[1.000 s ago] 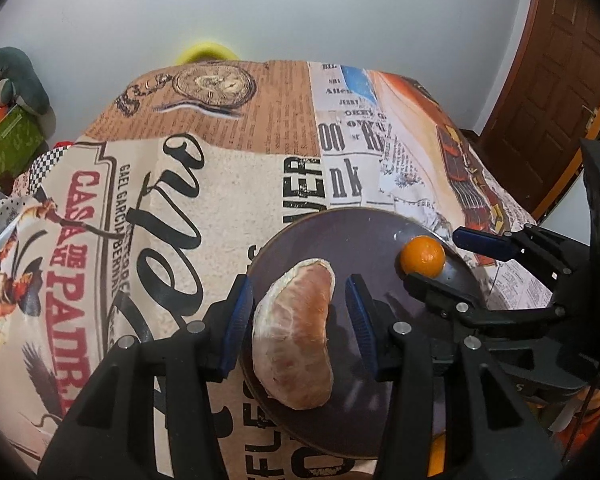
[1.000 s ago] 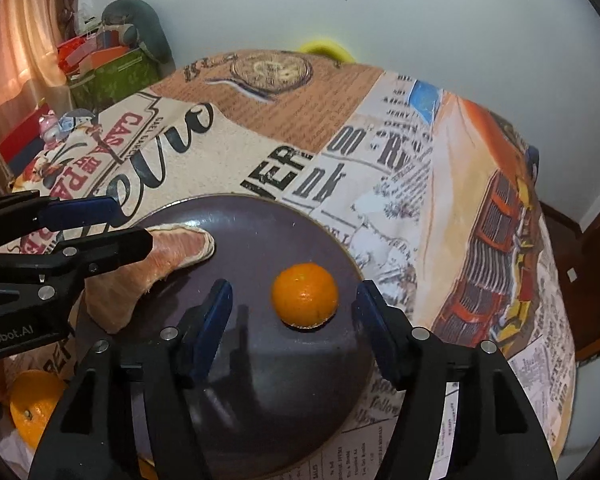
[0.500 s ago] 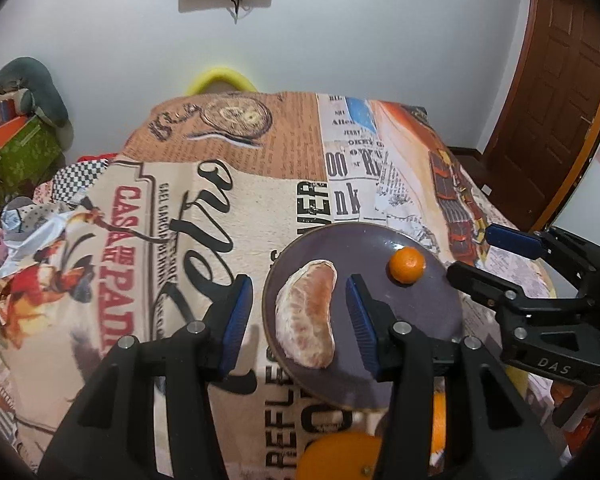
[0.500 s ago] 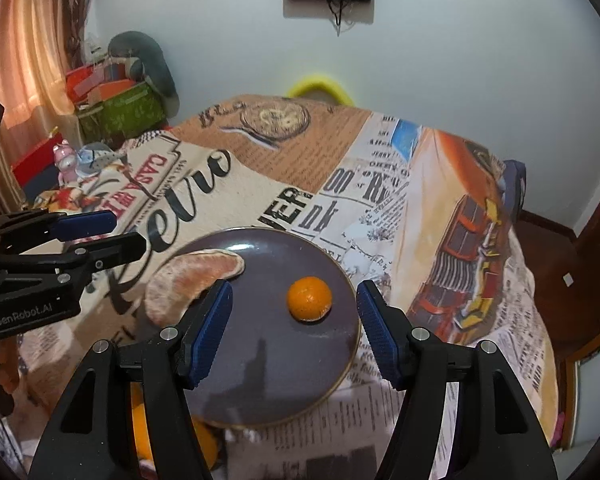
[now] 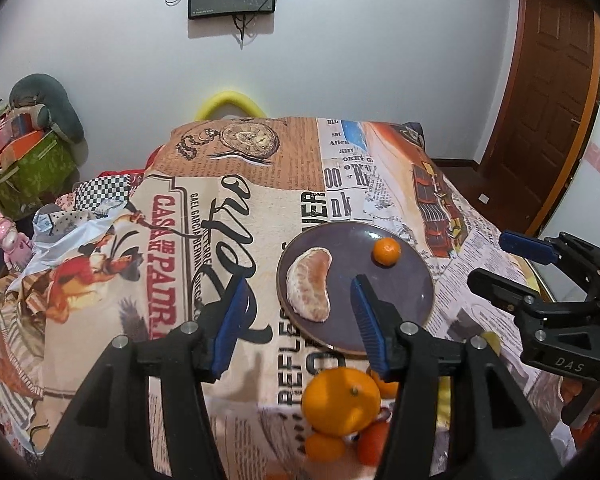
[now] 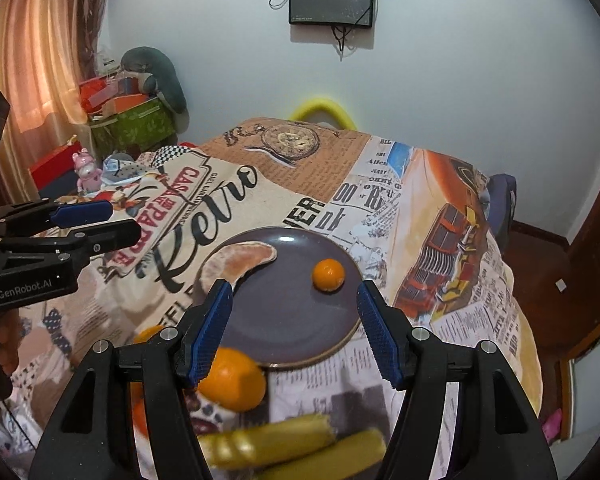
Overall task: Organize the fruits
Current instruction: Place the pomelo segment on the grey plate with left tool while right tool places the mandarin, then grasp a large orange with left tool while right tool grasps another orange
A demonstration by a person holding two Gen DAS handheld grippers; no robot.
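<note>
A dark purple plate (image 5: 404, 300) (image 6: 284, 320) lies on the printed tablecloth. On it are a peeled citrus wedge (image 5: 310, 284) (image 6: 240, 262) and a small mandarin (image 5: 386, 252) (image 6: 329, 275). A large orange (image 5: 340, 400) (image 6: 232, 380) sits in front of the plate with smaller oranges (image 5: 325, 446) beside it. My left gripper (image 5: 296, 320) is open and empty, held above and short of the plate. My right gripper (image 6: 294, 328) is open and empty, also raised over the plate's near edge. Yellow bananas (image 6: 284, 440) lie below it.
The printed tablecloth (image 5: 180, 240) covers the whole table. A green box (image 6: 136, 124) and a pink toy (image 6: 86, 170) stand off the table's left side. A brown door (image 5: 548, 92) is at the right, a wall screen (image 6: 332, 0) behind.
Both grippers have pulled back and up from the plate, leaving the wedge and mandarin on it. The oranges and bananas near the front have come into view.
</note>
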